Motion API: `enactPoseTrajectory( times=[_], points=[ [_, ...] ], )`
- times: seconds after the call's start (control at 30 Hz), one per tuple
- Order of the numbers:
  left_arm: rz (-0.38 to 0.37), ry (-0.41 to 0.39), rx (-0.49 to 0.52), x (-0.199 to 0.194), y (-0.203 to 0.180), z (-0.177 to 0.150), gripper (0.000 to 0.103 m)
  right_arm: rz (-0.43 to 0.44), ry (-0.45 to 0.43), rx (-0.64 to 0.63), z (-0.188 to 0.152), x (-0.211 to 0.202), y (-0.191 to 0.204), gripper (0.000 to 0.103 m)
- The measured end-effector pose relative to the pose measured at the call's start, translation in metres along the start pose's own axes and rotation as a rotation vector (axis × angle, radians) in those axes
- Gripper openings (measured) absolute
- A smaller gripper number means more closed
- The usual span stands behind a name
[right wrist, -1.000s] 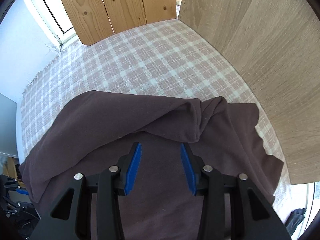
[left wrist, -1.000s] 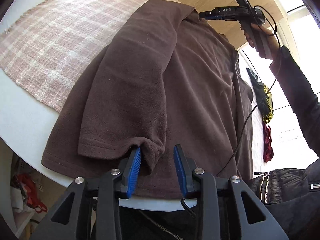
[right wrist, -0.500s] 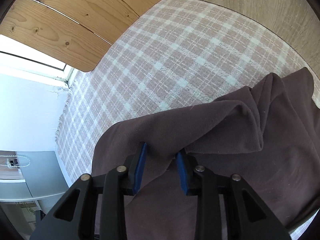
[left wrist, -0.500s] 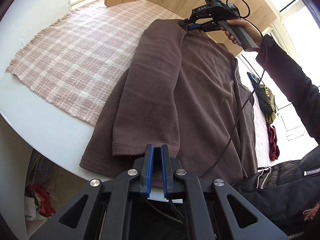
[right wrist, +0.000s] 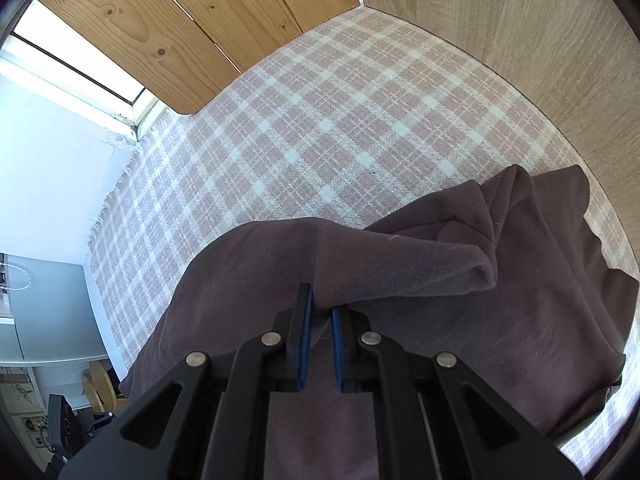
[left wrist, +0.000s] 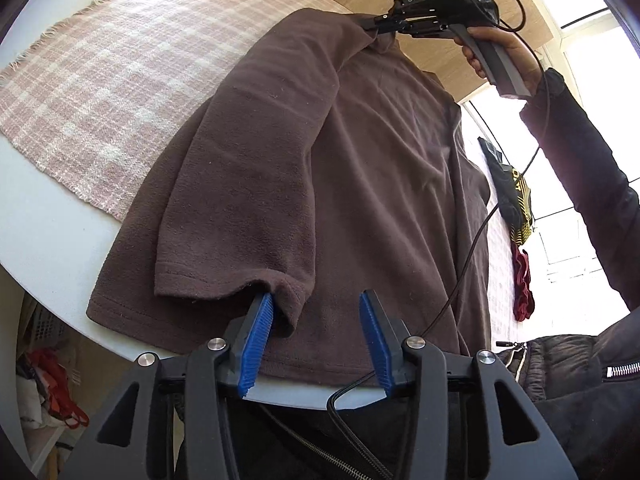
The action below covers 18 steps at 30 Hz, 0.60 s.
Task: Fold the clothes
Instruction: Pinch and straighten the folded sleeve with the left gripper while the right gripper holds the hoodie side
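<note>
left hand-held gripper (left wrist: 316, 340) just opened up, sleeve hem of the brown shirt (left wrist: 360, 184) loose between its pads; right hand-held gripper (right wrist: 320, 312) pinching a shirt fold

dark brown shirt (left wrist: 360, 184), plain, no print. cloth (right wrist: 320, 128) under it pink w/ white plaid checks, frayed pale edge. table (left wrist: 52, 240) white. grippers black w/ blue pads (left wrist: 256, 340). wood boards (right wrist: 200, 12) tan, knots. sleeve (left wrist: 580, 168) black. black/yellow item (left wrist: 516, 196) and dark red item (left wrist: 522, 284) at far right.
</note>
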<state>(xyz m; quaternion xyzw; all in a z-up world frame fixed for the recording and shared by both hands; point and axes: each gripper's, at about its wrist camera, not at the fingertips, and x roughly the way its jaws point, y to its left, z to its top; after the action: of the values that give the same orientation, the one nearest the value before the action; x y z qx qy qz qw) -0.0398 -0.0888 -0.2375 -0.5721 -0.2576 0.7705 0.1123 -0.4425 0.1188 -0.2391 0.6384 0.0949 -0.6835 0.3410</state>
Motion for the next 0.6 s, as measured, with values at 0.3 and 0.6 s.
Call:
enactPoseTrajectory(
  times=[0.3, 0.6],
  points=[
    [0.000, -0.060, 0.032, -0.023, 0.000, 0.002, 0.003, 0.055, -0.020, 0.015, -0.003, -0.014, -0.008, 0.009],
    [0.077, -0.129, 0.058, -0.071, 0.017, -0.029, 0.003, 0.068, 0.008, 0.008, -0.028, -0.034, -0.020, 0.009]
  ],
)
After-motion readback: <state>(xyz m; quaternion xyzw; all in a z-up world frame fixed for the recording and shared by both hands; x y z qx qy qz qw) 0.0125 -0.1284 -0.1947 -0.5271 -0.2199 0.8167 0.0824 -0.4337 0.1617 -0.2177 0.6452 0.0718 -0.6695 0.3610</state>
